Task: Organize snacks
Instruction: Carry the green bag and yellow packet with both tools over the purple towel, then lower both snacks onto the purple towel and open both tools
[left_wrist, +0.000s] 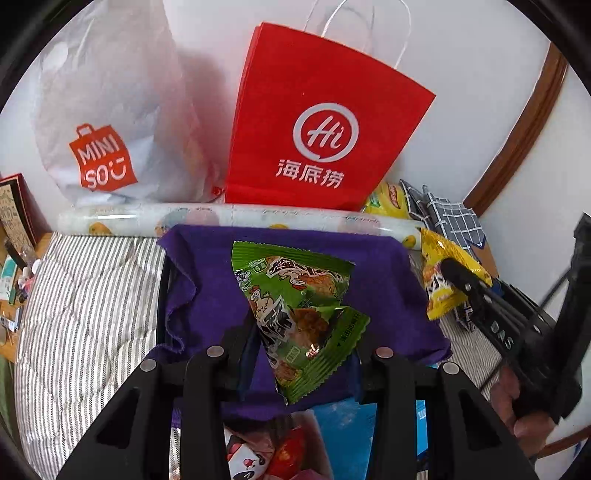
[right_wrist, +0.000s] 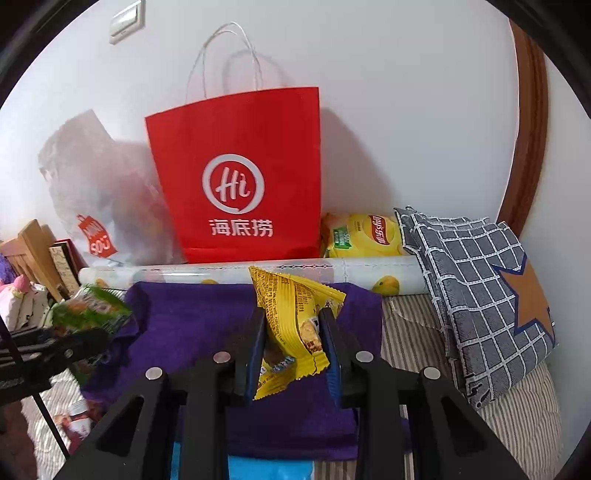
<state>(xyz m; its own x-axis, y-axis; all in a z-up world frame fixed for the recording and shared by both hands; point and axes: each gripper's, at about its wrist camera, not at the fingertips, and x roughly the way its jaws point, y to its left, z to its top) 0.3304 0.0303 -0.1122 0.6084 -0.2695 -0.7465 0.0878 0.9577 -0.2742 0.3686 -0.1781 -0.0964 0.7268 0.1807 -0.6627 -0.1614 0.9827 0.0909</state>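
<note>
While both tools hang over the purple cloth (right_wrist: 207, 325), each carries a packet. Left gripper (left_wrist: 301, 354): green snack packet (left_wrist: 295, 306) between its fingers, which look closed on the lower part; the contact itself is partly masked by the wrapper. Right gripper (right_wrist: 291, 339): clamped on the yellow snack packet (right_wrist: 291, 317), pads pressing both sides.

Beyond: patterned roll (right_wrist: 258, 271) along the cloth's far edge, then red paper bag (right_wrist: 240, 177), white Miniso bag (left_wrist: 103, 122), a Lay's chip bag (right_wrist: 362, 236) against the wall.

Progress, judged: mid-sort. Two packets lifted, none visibly placed. More wrappers lie under the left gripper (left_wrist: 258, 454), unsorted.

Unclear: destination for the packets; bag contents hidden; lower wrappers cut off by the frame.
</note>
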